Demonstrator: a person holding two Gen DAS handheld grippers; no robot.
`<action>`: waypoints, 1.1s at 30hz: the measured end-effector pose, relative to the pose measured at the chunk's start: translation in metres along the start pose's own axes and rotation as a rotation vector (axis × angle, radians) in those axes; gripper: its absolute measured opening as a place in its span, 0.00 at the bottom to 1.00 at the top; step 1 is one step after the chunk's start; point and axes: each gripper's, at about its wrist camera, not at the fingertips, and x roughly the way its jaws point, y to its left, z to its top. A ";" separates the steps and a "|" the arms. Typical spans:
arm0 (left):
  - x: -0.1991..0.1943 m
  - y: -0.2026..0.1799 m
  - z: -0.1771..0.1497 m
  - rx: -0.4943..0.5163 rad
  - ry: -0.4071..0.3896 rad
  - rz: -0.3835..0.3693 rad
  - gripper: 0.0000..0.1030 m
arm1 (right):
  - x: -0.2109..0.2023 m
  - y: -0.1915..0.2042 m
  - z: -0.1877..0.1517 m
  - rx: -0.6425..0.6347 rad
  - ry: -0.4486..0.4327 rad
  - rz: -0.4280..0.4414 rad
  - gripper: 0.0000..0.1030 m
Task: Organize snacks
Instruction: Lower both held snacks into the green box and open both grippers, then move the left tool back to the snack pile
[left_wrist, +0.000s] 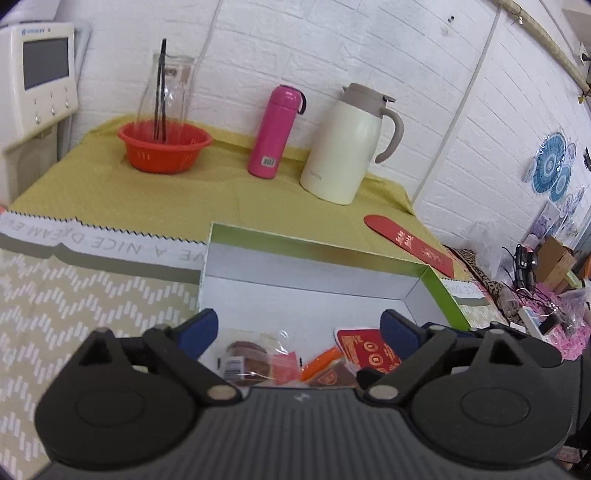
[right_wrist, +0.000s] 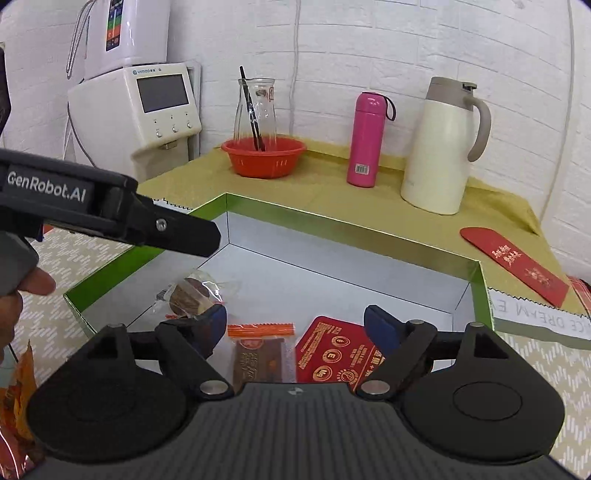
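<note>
Between the spread fingers of the right gripper (right_wrist: 294, 323), which hold nothing, lie an orange-topped brown bar (right_wrist: 261, 352) and a red packet (right_wrist: 334, 350), both flat on the floor of the green-rimmed box (right_wrist: 351, 225). Ahead and to its left sits a clear-wrapped cake (right_wrist: 192, 293), under the left gripper (left_wrist: 299, 326), also wide open and empty. These snacks look light, with crinkly, slippery film; the cake seems soft and easily crushed, so pinching a sealed edge looks safest. Beyond the box, a yellow cloth (right_wrist: 317, 181) carries a red bowl (right_wrist: 264, 157), pink bottle (right_wrist: 365, 138) and cream jug (right_wrist: 441, 147) against a white brick wall (right_wrist: 369, 44).
</note>
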 end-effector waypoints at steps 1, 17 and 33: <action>-0.003 -0.002 0.000 0.013 -0.009 0.014 0.90 | -0.003 -0.002 -0.001 0.008 -0.003 0.003 1.00; -0.093 -0.034 -0.028 0.072 -0.029 -0.044 0.90 | -0.101 0.001 -0.012 0.086 -0.097 0.028 1.00; -0.181 -0.025 -0.139 0.058 0.027 -0.068 0.90 | -0.193 0.020 -0.112 0.141 -0.088 0.097 1.00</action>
